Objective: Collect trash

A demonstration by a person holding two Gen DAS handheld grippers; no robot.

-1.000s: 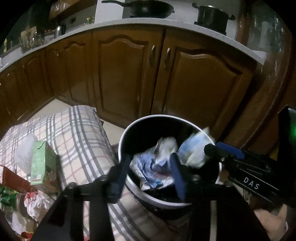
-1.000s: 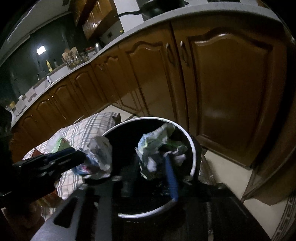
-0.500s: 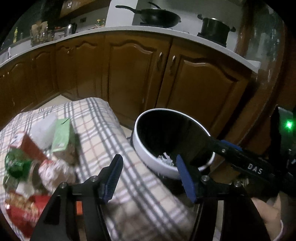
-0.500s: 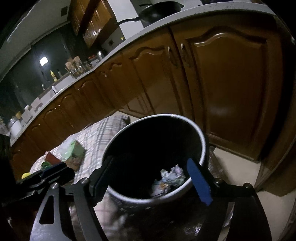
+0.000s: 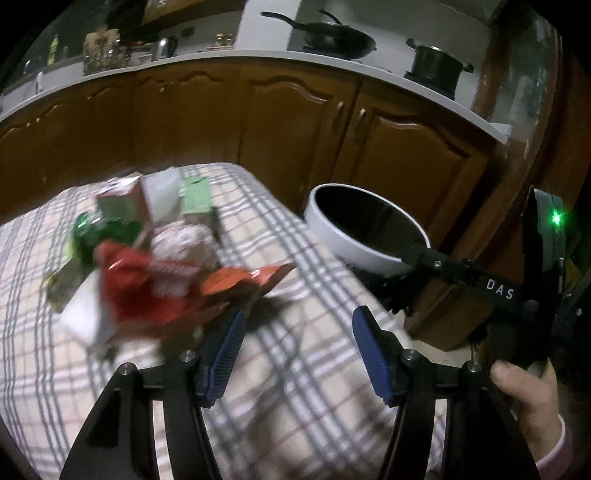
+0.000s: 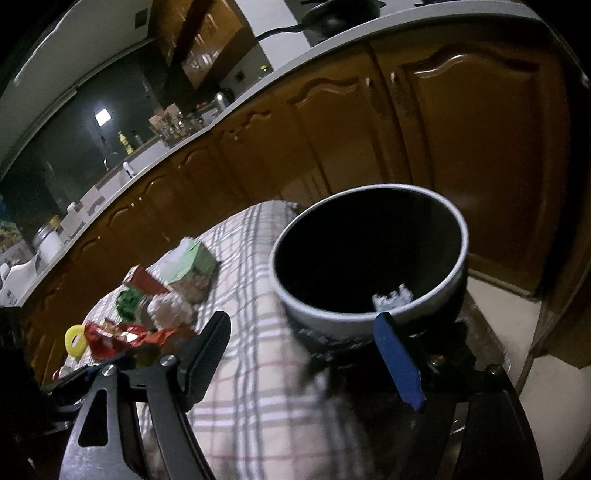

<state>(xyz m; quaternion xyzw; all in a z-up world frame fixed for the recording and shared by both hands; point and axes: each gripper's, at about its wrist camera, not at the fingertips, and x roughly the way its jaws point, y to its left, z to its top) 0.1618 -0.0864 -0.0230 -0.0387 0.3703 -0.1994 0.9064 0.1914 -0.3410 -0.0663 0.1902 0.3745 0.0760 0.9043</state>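
Observation:
A round bin [image 5: 334,221] with a white rim and black inside stands beside the plaid-covered table [image 5: 288,369]; it also shows in the right wrist view [image 6: 452,266], with crumpled paper [image 6: 392,297] at its bottom. A pile of trash lies on the cloth: a red wrapper [image 5: 147,291], an orange packet [image 5: 236,280], a green carton [image 5: 197,199], a green bag [image 5: 88,230]. My left gripper [image 5: 297,330] is open and empty just right of the pile. My right gripper [image 6: 303,341] is open and empty, near the bin's rim.
Brown kitchen cabinets [image 5: 295,122] with a white counter run behind the table. A wok [image 5: 332,35] and a black pot [image 5: 437,66] sit on the counter. A yellow ring [image 6: 75,338] lies at the pile's left. Pale floor [image 6: 495,306] shows right of the bin.
Both grippers opened and dropped their crumpled paper into the bin. The left gripper then swung left to the trash pile; the right gripper pulled back from over the bin.

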